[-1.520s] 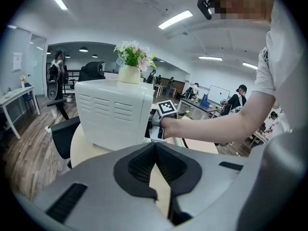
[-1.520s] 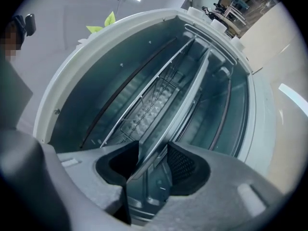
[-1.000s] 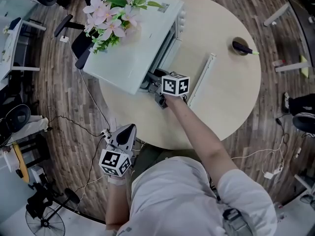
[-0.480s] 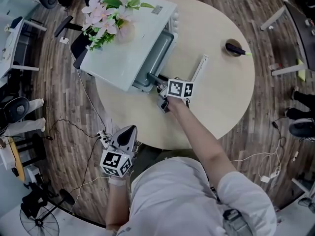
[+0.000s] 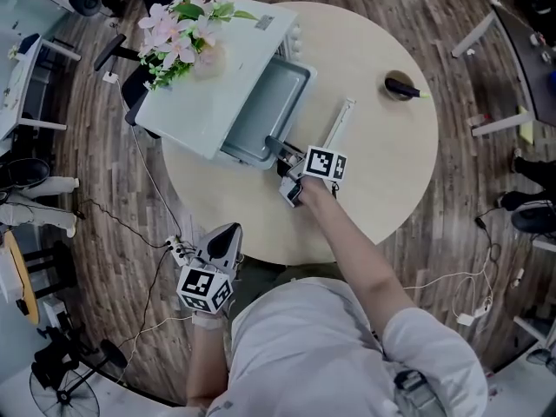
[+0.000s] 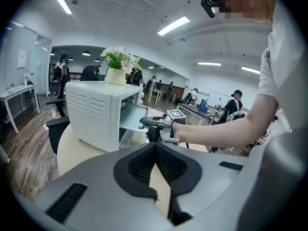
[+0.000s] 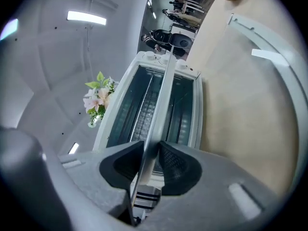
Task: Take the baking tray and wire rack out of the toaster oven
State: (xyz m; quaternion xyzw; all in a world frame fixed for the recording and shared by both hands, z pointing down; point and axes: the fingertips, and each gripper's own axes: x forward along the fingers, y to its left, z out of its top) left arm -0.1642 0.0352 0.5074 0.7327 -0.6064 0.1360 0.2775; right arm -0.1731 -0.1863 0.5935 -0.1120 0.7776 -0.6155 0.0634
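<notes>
A white toaster oven (image 5: 221,85) stands at the back left of the round table (image 5: 387,185), its door (image 5: 337,131) folded down flat. The grey baking tray (image 5: 271,109) sticks well out of the oven mouth. My right gripper (image 5: 280,146) holds the tray's near rim; its jaws have just been closing with that rim between them. In the right gripper view the tray (image 7: 163,88) runs edge-on between the pads of the right gripper (image 7: 151,155), and the wire rack (image 7: 143,115) shows inside the oven. My left gripper (image 5: 226,233) hangs shut and empty, off the table's near edge.
A vase of pink flowers (image 5: 187,26) sits on the oven's top. A small brown disc with a dark object (image 5: 402,85) lies at the table's far right. Cables and a plug strip (image 5: 178,250) trail on the wooden floor; office chairs stand behind the oven.
The tray has slid farther out of the oven, drawn toward me by the right gripper. The left gripper has stayed beside the table's near edge.
</notes>
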